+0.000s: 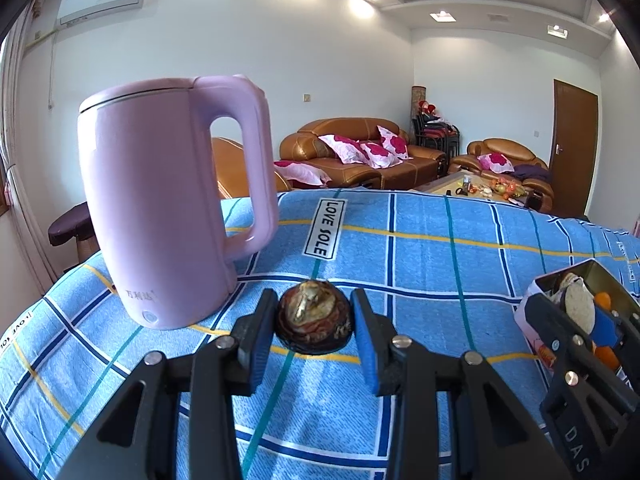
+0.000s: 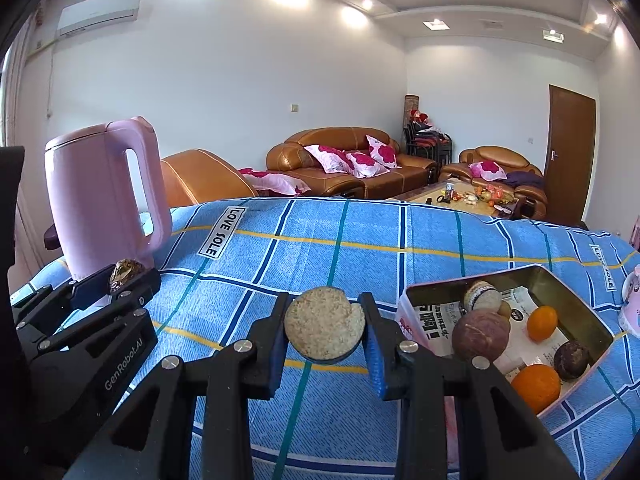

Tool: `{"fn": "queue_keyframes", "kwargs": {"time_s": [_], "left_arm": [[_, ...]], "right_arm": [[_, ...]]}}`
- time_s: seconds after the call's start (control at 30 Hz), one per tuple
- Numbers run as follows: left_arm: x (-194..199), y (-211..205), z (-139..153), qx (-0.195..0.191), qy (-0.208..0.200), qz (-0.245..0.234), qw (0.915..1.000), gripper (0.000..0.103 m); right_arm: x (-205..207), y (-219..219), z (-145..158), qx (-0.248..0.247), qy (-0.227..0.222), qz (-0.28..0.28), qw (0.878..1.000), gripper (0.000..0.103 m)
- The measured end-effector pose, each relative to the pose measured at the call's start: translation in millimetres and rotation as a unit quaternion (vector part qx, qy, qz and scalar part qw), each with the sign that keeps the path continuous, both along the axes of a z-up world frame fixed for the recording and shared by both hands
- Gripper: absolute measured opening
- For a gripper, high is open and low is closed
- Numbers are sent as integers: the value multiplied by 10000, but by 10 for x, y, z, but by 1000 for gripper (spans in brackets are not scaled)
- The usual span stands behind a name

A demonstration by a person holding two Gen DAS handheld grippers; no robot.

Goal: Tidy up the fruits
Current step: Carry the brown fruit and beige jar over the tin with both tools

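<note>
My left gripper (image 1: 315,322) is shut on a dark brown wrinkled fruit (image 1: 315,322) just above the blue checked cloth (image 1: 420,248); it also shows at the left of the right wrist view (image 2: 126,274). My right gripper (image 2: 325,326) is shut on a round pale grainy fruit (image 2: 324,322), seen edge-on in the left wrist view (image 1: 578,307). A metal tin (image 2: 472,282) to the right of my right gripper holds two oranges (image 2: 542,322), a purple-brown fruit (image 2: 480,334), a dark round fruit (image 2: 571,360) and a pale one (image 2: 482,296).
A tall pink kettle (image 1: 168,208) stands on the cloth at the far left, close behind my left gripper. A pink object (image 2: 632,300) sits at the right edge. Leather sofas (image 2: 352,160) and a cluttered coffee table (image 2: 472,196) lie beyond the table's far edge.
</note>
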State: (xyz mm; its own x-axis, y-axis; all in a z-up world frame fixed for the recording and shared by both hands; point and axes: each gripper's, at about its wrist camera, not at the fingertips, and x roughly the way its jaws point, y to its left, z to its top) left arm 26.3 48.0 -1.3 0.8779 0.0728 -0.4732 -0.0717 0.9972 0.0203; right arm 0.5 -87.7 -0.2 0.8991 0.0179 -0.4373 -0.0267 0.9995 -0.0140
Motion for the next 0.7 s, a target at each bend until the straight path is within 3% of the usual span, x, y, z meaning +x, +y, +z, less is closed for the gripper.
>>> {"fn": "queue_keyframes", "kwargs": {"time_s": [0.7], "left_arm": [[-237,-152,32,-28,-206,-96,9997,39]], "right_arm": [[-234,-60,29,-122,-171,158,9997,36]]}}
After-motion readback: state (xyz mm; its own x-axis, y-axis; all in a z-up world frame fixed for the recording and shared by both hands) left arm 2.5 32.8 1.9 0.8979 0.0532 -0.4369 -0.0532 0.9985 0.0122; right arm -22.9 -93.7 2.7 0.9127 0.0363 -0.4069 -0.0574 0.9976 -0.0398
